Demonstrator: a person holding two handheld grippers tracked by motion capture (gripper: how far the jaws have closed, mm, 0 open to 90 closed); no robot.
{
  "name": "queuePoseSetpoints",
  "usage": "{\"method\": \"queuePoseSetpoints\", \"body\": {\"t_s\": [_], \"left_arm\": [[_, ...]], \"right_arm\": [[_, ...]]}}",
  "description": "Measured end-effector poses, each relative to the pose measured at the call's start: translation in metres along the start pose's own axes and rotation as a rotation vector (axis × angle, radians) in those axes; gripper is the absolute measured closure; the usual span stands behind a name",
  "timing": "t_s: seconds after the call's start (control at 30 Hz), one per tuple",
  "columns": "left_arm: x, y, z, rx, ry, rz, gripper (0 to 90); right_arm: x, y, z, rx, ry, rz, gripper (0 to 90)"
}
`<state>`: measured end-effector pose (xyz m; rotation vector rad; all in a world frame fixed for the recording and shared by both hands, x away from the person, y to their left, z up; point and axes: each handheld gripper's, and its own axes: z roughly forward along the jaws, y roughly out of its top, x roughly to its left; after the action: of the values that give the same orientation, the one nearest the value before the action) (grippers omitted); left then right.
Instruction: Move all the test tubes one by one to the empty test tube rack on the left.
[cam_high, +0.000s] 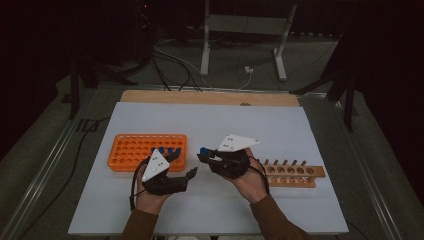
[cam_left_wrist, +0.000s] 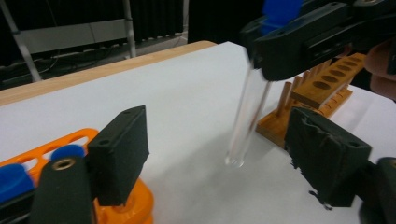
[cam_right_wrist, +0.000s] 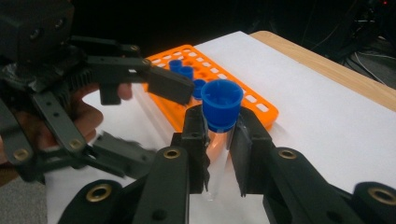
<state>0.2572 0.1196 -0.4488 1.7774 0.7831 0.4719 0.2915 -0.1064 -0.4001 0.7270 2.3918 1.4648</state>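
My right gripper (cam_high: 203, 157) is shut on a clear test tube with a blue cap (cam_high: 204, 150), gripping it just under the cap (cam_right_wrist: 222, 100). The tube (cam_left_wrist: 249, 109) hangs upright a little above the white sheet. Its lower end sits between the two pads of my left gripper (cam_high: 184, 164), which stands open, with a gap on each side of the glass. In the right gripper view the left gripper (cam_right_wrist: 140, 88) reaches in from the left.
An orange tube rack (cam_high: 132, 150) lies at the left and holds a few blue-capped tubes (cam_high: 170, 150) at its right end. A wooden peg rack (cam_high: 295, 172) lies to the right, behind my right hand. The white sheet (cam_high: 210, 120) covers the table.
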Motion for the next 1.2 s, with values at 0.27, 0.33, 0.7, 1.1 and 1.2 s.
{"method": "queuePoseSetpoints", "body": {"t_s": [0.27, 0.33, 0.7, 1.1, 1.2], "left_arm": [[-0.005, 0.0, 0.003, 0.0, -0.017, 0.021, 47.2], [-0.005, 0.0, 0.002, 0.001, -0.023, 0.018, 53.4], [-0.005, -0.001, 0.001, 0.004, -0.064, 0.048, 77.7], [0.003, -0.001, -0.004, -0.007, -0.03, 0.032, 78.0], [0.006, -0.001, -0.007, -0.017, -0.026, 0.014, 78.0]], "right_arm": [[0.009, 0.001, 0.009, 0.007, 0.025, -0.007, 76.9], [0.011, 0.002, 0.01, 0.007, 0.028, -0.007, 77.0], [0.015, 0.001, 0.015, 0.012, 0.049, -0.012, 76.9], [0.01, 0.003, 0.003, -0.045, 0.077, 0.003, 46.9], [0.008, 0.002, 0.0, -0.065, 0.048, 0.009, 33.3]]}}
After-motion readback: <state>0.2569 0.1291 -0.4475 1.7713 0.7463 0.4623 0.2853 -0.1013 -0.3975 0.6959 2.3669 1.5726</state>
